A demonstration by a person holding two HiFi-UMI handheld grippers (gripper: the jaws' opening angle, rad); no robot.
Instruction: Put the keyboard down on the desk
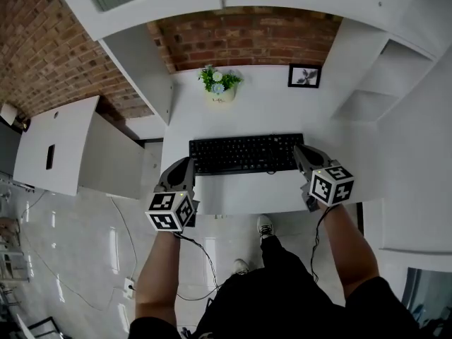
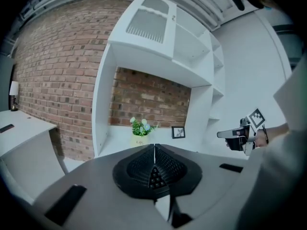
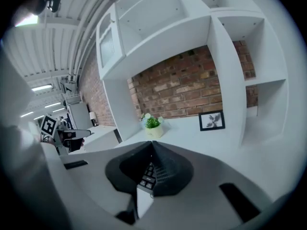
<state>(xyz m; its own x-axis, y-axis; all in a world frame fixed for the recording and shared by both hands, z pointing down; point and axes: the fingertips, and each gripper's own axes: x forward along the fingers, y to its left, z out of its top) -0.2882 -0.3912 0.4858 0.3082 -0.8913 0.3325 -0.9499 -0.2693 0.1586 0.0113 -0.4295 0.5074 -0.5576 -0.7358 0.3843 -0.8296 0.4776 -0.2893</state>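
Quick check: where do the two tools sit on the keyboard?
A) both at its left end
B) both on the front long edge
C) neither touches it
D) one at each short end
D: the left tool is shut on the left end of the keyboard, and the right tool on its right end.

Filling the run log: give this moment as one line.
left gripper: shut on keyboard left end | right gripper: shut on right end | keyboard: on desk

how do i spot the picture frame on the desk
Find the white desk set into the brick-backed alcove and look along its back edge, beyond the black keyboard. The picture frame stands right of the flower pot; it is small, square and black-edged, while the pot is pale with green leaves.
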